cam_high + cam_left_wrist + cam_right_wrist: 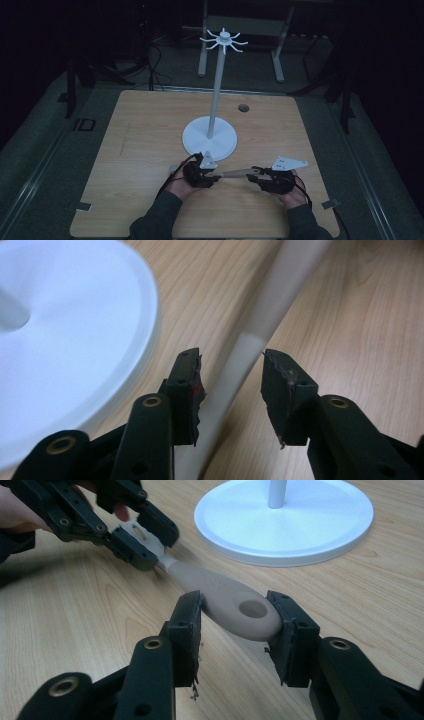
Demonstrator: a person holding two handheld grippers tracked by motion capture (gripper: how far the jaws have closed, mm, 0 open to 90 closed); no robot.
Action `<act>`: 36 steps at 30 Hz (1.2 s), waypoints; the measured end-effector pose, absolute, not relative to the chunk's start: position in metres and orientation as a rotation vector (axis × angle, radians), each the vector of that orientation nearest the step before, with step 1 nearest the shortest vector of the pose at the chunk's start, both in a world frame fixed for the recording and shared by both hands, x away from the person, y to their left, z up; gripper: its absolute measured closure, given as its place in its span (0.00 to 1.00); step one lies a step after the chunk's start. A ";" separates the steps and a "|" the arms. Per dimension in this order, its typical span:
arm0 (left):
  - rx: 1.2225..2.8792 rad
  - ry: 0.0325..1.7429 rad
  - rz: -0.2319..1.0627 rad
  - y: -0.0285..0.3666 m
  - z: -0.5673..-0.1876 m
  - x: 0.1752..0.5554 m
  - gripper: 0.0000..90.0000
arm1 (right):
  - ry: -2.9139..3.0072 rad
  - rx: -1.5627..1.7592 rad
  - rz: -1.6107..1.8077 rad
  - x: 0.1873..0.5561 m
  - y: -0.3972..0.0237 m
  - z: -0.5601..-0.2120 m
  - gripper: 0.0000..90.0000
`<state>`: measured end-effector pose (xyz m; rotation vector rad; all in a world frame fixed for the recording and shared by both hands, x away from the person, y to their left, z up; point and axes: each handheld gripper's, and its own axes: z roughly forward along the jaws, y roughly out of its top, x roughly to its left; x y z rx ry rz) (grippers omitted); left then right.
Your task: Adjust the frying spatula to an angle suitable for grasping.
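Dim room, wooden tabletop: just in front of the white hook stand my right claw clamps the spatula's handle end, while my left claw, jaws apart, straddles its neck to regrip.

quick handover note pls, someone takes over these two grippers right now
Left gripper: jaws apart around the white end of the beige long-handled utensil, not pressing.
Right gripper: closed on the utensil's rounded handle end with the hole, bearing it just above the wooden table.
White hook stand with round base is just behind, hooks bare.
Done: utensil picked up.
Left: probably hanging it by the hole on a hook.
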<state>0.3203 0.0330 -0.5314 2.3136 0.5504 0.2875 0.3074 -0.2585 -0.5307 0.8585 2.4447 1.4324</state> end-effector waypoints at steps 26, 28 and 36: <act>2.423 0.346 0.284 0.002 -0.526 0.331 0.75 | 2.425 0.779 1.471 0.303 -0.255 -0.519 0.68; 2.428 0.337 0.302 0.001 -0.524 0.330 0.76 | 2.403 0.769 1.463 0.303 -0.254 -0.517 0.66; 2.404 0.356 0.363 0.001 -0.512 0.328 0.79 | 2.311 0.770 1.433 0.298 -0.256 -0.507 0.53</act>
